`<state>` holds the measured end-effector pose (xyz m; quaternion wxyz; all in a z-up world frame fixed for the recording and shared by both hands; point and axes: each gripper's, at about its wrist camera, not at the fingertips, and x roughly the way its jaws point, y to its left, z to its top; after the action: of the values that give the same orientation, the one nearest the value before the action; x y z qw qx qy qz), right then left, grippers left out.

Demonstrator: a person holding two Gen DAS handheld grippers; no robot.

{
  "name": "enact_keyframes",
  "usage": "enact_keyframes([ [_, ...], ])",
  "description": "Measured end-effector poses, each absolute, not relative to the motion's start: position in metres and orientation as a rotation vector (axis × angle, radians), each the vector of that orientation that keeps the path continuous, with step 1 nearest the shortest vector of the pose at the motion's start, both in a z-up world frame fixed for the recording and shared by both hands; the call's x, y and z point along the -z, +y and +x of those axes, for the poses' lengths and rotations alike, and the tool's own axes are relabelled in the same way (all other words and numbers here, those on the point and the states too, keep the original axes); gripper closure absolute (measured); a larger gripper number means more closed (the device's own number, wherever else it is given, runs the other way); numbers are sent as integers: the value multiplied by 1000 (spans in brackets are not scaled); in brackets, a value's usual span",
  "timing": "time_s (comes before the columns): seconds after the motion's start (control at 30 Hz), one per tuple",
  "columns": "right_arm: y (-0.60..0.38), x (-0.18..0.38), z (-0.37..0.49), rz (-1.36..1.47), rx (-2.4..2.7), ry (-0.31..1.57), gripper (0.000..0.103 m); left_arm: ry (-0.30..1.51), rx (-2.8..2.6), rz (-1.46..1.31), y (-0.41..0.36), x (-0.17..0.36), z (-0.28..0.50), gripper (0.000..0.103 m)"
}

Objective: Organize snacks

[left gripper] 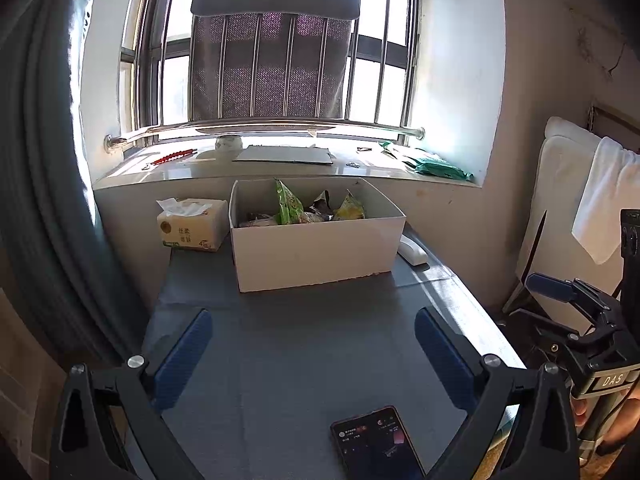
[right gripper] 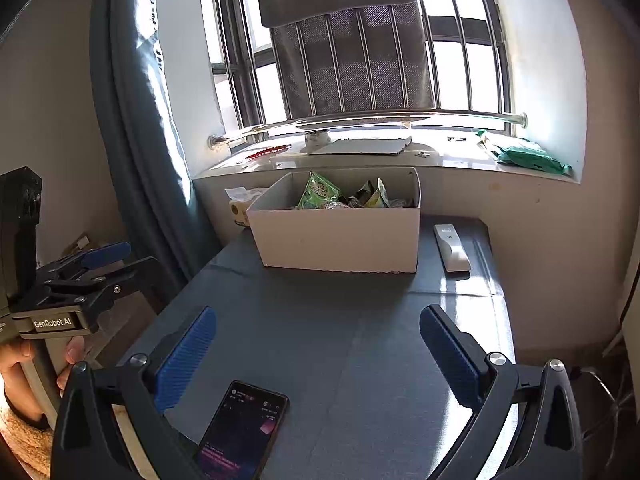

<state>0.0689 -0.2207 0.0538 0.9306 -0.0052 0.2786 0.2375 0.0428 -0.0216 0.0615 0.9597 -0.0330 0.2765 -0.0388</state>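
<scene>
Lying long side toward both spread empty claws [left gripper: 314,354] [right gripper: 318,350], snack-filled white box [left gripper: 316,248].

phone [left gripper: 378,444]: cut off by bottom edge | tissue pack [right gripper: 239,205]: mostly behind box [right gripper: 340,236] (snacks half hidden inside)

We see strong daylight enter through the window [left gripper: 280,60], where the panes are overexposed to white. Glare lies on the sill [left gripper: 192,170], and a sunlit strip falls on the bench [right gripper: 460,288]. Fisheye distortion bends the edges; the corners are dark.
</scene>
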Motion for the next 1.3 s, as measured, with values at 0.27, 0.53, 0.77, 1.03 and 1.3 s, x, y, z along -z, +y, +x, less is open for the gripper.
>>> enact_keyframes([
  [0.27, -222, -54, 68, -12, -480, 568, 0, 562, 83, -68, -22, -61, 43, 0],
  [0.53, -221, -54, 68, -9, -484, 569, 0, 566, 86, -64, -22, -60, 42, 0],
  [0.77, -221, -53, 68, -9, -482, 571, 0, 569, 85, -70, -20, -59, 42, 0],
  [1.03, -224, -53, 67, -6, -471, 571, 0, 571, 90, -69, -22, -59, 41, 0],
  [1.3, -224, -53, 66, -5, -471, 570, 0, 574, 91, -68, -21, -58, 40, 0],
])
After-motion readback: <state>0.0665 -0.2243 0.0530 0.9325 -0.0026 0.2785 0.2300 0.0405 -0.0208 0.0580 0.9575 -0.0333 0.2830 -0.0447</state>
